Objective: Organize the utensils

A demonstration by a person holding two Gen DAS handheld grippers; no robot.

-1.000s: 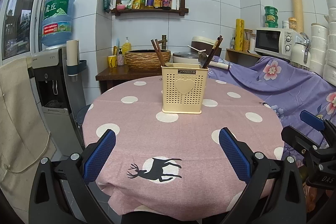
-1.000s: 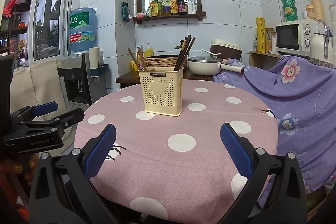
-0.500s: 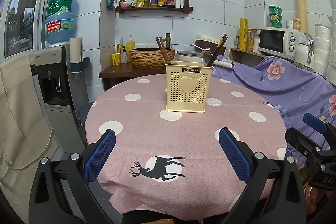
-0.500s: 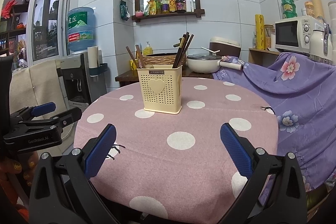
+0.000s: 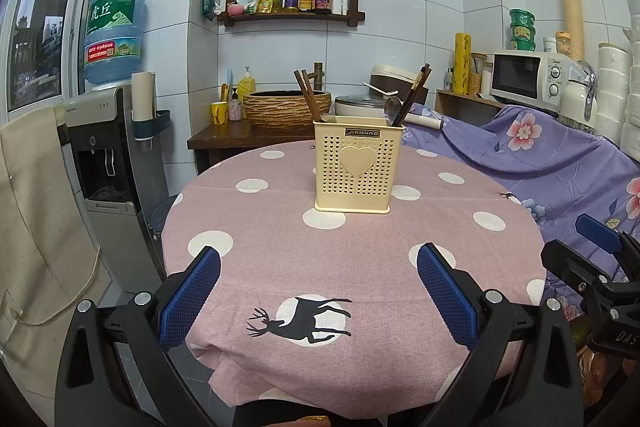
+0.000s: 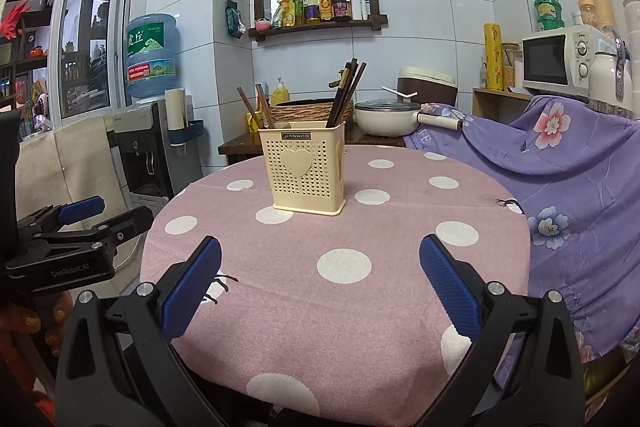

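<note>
on the pink dotted tablecloth (image 5: 280, 251) the cream utensil holder (image 5: 352, 167) is standing upright, serving as the landmark. left of and nearer than the holder, the left gripper (image 5: 318, 291) is hovering wide open, holding nothing. inside the holder, brown chopsticks (image 5: 308, 99) are leaning left, and dark chopsticks (image 6: 346, 93) with a metal spoon (image 5: 392, 107) are leaning right. right of and nearer than the holder, the right gripper (image 6: 320, 281) is also gaping, empty.

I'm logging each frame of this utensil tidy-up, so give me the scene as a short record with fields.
surface: round table, pink polka-dot tablecloth
container: cream perforated utensil holder, upright, mid-table
contents: dark chopsticks, brown chopsticks, metal spoon
left gripper: open, empty, short of holder
right gripper: open, empty, short of holder
loose utensils on cloth: none visible
</note>
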